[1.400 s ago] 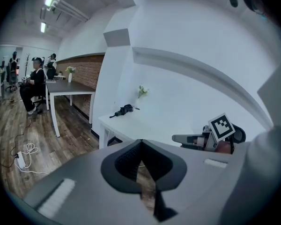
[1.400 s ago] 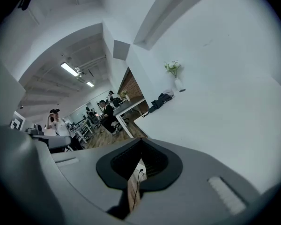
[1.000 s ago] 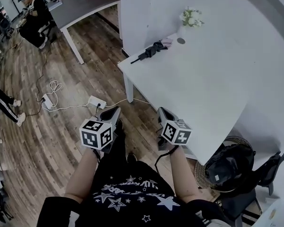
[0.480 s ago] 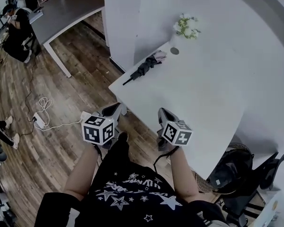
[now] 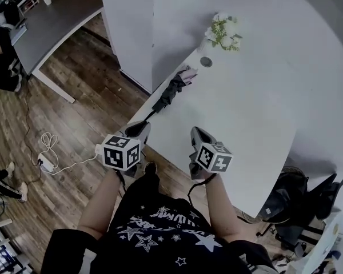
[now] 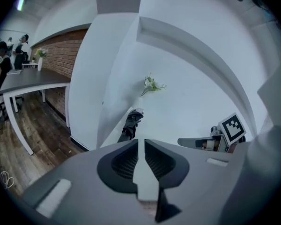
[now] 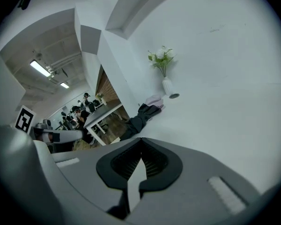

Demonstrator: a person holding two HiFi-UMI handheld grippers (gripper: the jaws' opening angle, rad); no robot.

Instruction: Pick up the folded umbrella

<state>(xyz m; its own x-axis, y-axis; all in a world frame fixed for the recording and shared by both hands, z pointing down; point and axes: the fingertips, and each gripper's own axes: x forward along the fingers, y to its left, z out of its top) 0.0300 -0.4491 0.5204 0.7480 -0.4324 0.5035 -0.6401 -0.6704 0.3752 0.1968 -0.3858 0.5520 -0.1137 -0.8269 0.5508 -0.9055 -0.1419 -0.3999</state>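
Well below the white wall, the white table (image 5: 257, 124) fills the right half of the head view. At lower centre both grippers hover over its near edge. The left gripper (image 5: 138, 128) has its jaws all but together, just beginning to part by a thin slit, with nothing between them. The right gripper (image 5: 196, 133) has its jaws pressed together, empty too. The folded umbrella (image 5: 168, 93), dark, lies along the table's left edge at upper centre, its thin end toward the left gripper, apart from both grippers. A pale pink piece (image 5: 188, 73) touches its far end. Beyond stand a vase of flowers (image 5: 223, 32) and a small dark disc (image 5: 206, 61).
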